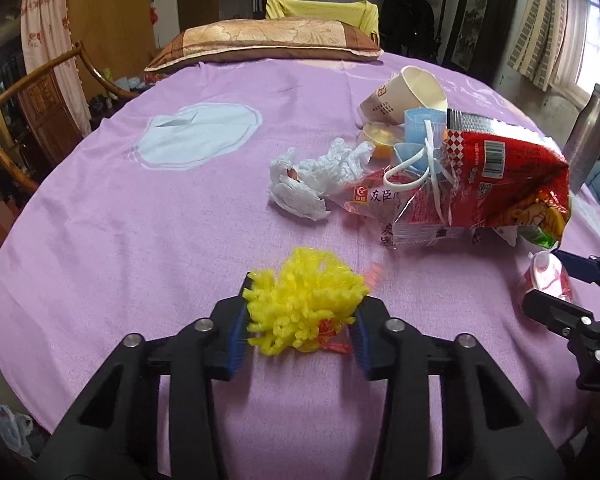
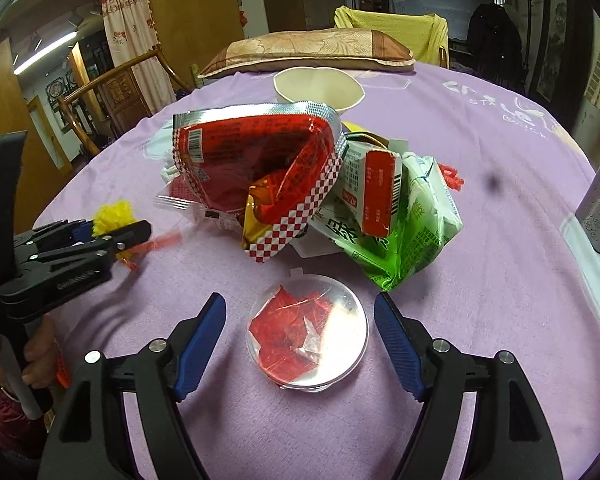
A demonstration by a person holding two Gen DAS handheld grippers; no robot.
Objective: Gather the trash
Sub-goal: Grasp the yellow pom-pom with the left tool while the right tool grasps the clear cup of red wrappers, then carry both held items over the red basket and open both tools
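Left gripper (image 1: 302, 316) clamped on a yellow foam net (image 1: 304, 300), low on the purple sheet (image 1: 140, 220). Right gripper (image 2: 300, 328) spread wide around a clear plastic cup (image 2: 308, 338) stuffed with red wrapper, pads not touching. Barely begun, by the look: at 12 o'clock of the cup, an unsorted heap (red snack bag (image 2: 260, 168), green packet (image 2: 412, 232), paper cup (image 2: 320, 86)). No bin in sight.

Purple-sheeted bed (image 1: 140, 220): pillow (image 1: 268, 40), wrapper pile (image 2: 300, 184), plastic lid (image 2: 308, 336).
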